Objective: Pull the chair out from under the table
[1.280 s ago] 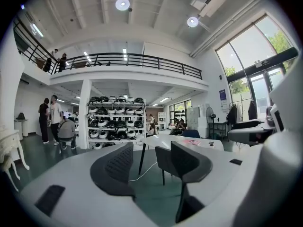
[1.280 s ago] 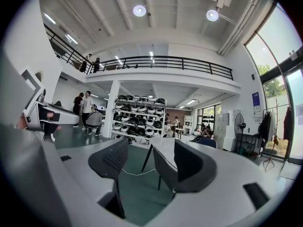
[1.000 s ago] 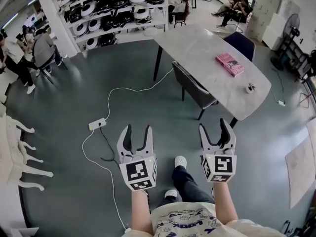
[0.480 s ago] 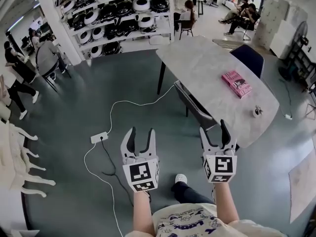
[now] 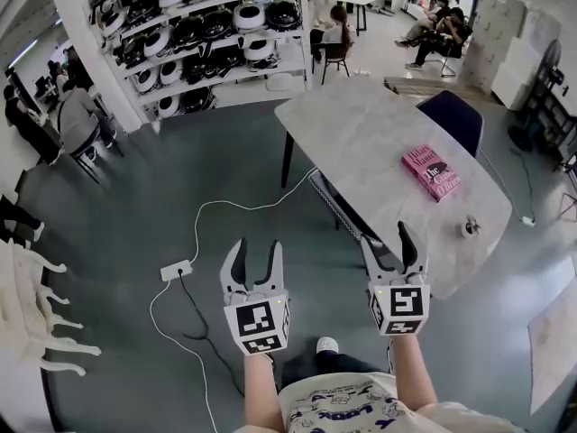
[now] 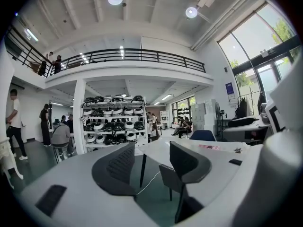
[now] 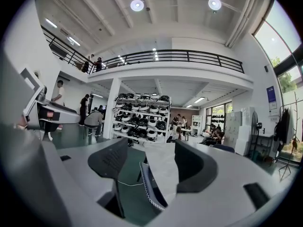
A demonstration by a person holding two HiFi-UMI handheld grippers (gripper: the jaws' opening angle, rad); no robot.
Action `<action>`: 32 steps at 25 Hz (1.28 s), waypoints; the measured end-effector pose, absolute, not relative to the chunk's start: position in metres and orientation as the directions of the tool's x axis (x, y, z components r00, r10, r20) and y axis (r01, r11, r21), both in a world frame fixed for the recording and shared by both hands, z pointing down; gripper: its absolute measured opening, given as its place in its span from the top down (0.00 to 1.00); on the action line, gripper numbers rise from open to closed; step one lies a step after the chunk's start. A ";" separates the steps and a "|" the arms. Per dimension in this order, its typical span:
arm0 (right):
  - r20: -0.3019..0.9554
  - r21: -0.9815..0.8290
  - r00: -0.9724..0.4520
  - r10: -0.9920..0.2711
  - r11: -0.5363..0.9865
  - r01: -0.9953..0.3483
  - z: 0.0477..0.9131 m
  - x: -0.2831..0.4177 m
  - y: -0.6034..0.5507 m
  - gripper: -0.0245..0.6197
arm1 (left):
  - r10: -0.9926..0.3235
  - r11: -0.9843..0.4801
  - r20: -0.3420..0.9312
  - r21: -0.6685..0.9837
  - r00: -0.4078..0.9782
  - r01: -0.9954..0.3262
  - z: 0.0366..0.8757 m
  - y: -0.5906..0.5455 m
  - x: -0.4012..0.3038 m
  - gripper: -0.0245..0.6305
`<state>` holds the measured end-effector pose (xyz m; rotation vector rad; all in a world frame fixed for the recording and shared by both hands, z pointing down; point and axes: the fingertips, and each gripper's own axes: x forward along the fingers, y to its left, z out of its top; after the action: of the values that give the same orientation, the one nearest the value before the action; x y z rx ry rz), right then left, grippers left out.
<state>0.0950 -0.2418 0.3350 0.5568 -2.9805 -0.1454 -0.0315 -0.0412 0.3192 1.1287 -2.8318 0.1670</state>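
While both grippers are held out in front of the person, each set of jaws stands wide apart with nothing clamped. The left gripper points over bare floor, to the left of the chair. Its own view shows only open space between the pads, with the chair and a table leg further ahead. The right gripper is lined up with the chair back. In the right gripper view the stitched top edge of the back appears in the gap between the jaws. Neither pad presses on it, and no view confirms contact.

The chair is tucked under the near long edge of the table, with only its dark back and part of the seat showing. A pink book lies on the tabletop, and a small object sits near the table's right end. A blue chair stands at the far side. A white cable runs across the floor to a power strip, left of the left gripper.
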 end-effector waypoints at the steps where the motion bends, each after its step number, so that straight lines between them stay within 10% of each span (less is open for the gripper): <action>1: 0.091 0.112 -0.928 -0.362 0.929 -0.352 0.337 0.092 -0.245 0.48 | -0.680 0.720 0.127 -0.070 -0.722 -0.690 0.321 -0.045 -0.035 0.58; 32: 0.179 0.145 -0.832 -0.524 0.851 -0.505 0.370 -0.114 -0.341 0.46 | -0.846 0.479 0.210 -0.105 -0.490 -0.871 0.361 -0.195 -0.271 0.59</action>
<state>-0.1140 -0.3412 0.3703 0.7928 -2.8159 -0.1347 -0.2707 -0.1949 0.3615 1.5112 -2.5888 0.2994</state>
